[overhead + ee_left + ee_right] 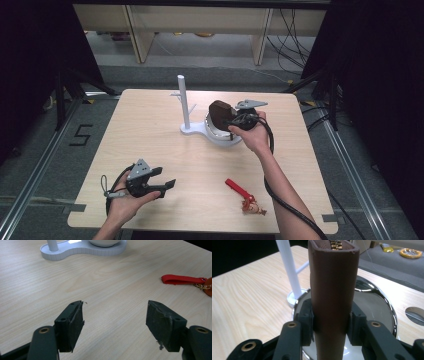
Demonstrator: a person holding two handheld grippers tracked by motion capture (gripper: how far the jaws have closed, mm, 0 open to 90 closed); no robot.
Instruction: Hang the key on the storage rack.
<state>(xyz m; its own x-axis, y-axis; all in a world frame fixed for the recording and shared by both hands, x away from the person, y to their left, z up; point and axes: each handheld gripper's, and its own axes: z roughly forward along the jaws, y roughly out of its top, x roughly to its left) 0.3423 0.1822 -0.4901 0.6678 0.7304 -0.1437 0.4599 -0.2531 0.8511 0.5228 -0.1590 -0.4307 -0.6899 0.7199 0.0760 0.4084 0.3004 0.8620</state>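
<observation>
The right gripper (231,119) is clamped on a brown zipped pouch (332,285), holding it upright just over the white bowl (222,134) beside the white post (183,100). The step in hand looks like setting the pouch into the bowl; next it needs lowering, then release. The left gripper (167,183) rests wide open and empty, well short of the bowl on the counter (150,130), near a red keyring (242,192).

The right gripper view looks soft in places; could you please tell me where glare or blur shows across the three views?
Right gripper view: the brown leather zip pouch is sharp, the shiny chrome-rimmed white dish glints, the background is blurred. Left gripper view: the black pads look soft, the red strap keychain slightly so. High view: the pale wooden table is evenly lit, the surroundings dark.
</observation>
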